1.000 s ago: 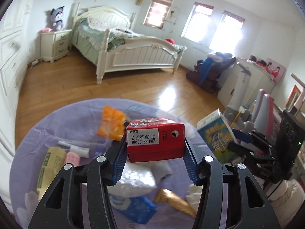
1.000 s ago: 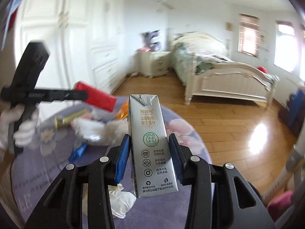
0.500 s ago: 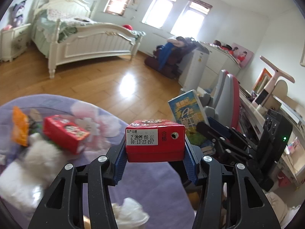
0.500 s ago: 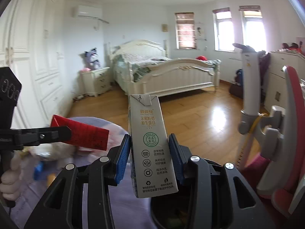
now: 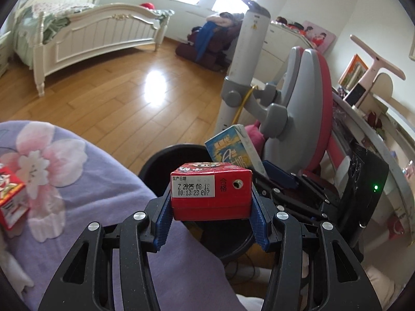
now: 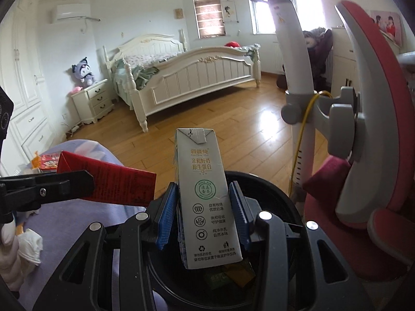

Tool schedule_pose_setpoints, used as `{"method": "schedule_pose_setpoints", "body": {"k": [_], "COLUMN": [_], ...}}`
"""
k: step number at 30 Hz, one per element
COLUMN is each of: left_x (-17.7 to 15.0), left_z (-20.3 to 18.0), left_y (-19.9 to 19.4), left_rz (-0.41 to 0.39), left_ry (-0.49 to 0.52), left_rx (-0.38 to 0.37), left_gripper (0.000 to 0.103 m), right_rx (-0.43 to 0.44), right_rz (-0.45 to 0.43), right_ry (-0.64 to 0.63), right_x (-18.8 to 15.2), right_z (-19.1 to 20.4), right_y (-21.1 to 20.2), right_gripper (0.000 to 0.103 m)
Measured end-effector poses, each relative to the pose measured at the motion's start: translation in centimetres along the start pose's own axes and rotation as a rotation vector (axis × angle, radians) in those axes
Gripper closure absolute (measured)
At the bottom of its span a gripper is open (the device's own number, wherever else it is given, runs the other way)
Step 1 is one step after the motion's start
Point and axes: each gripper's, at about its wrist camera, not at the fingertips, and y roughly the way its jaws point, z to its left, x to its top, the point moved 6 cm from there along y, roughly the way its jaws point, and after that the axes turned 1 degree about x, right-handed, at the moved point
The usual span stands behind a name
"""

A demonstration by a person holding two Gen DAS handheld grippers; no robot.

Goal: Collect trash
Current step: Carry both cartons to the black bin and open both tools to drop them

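Cartons held over the bin
Left gripper (image 5: 211, 223) clamps red carton (image 5: 210, 190), right gripper (image 6: 203, 216) grey carton (image 6: 206, 199); black bin (image 6: 272, 194), absent earlier, now fills lower frame.

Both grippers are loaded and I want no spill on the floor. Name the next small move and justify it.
Probably open the right gripper first. Its grey milk carton hangs upright directly above the black bin, which already holds wrappers. The left gripper grips the red carton nearer the bin's rim beside the purple cloth, so it likely needs a short push forward before release.
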Motion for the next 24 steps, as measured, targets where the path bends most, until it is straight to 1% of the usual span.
{"method": "schedule_pose_setpoints", "body": {"k": [5, 9, 10, 12, 13, 14, 16, 21, 22, 23, 24], "left_x": [-0.2, -0.3, -0.2, -0.2, -0.2, -0.2, -0.2, -0.3, -0.3, -0.4, -0.4], "left_z": [-0.5, -0.7, -0.7, -0.7, -0.6, -0.5, -0.4, -0.3, -0.2, -0.1, 0.2], "left_y": [2.2, 3.5, 3.7, 4.0, 3.9, 3.9, 3.4, 0.3, -0.7, -1.6, -3.0], "left_rz": [0.037, 0.064, 0.069, 0.076, 0.080, 0.086, 0.085, 0.043, 0.030, 0.013, -0.021], "left_ry": [0.006, 0.016, 0.021, 0.033, 0.038, 0.042, 0.052, 0.076, 0.073, 0.069, 0.062], "left_rx": [0.001, 0.001, 0.011, 0.034, 0.052, 0.063, 0.083, 0.102, 0.109, 0.118, 0.138], "left_gripper": [0.051, 0.051, 0.051, 0.050, 0.049, 0.047, 0.037, 0.034, 0.024, 0.019, 0.011], "right_rx": [-0.012, -0.009, -0.005, -0.009, -0.008, -0.004, 0.007, 0.025, 0.034, 0.044, 0.057], "right_rz": [0.030, 0.047, 0.055, 0.072, 0.085, 0.093, 0.079, 0.058, 0.053, 0.046, 0.038], "right_ry": [0.029, 0.048, 0.052, 0.063, 0.062, 0.062, 0.059, 0.033, 0.031, 0.026, 0.019], "right_x": [-1.1, -1.5, -1.6, -1.7, -1.7, -1.7, -1.4, -0.9, -0.7, -0.5, -0.3], "right_z": [-1.9, -2.5, -2.6, -2.7, -2.7, -2.5, -2.1, -0.7, -0.3, 0.2, 0.7], "right_y": [1.1, 1.6, 1.8, 2.0, 2.1, 2.1, 1.6, 0.8, 0.5, 0.1, -0.2], "right_gripper": [0.062, 0.062, 0.059, 0.058, 0.053, 0.044, 0.037, 0.037, 0.037, 0.037, 0.037]}}
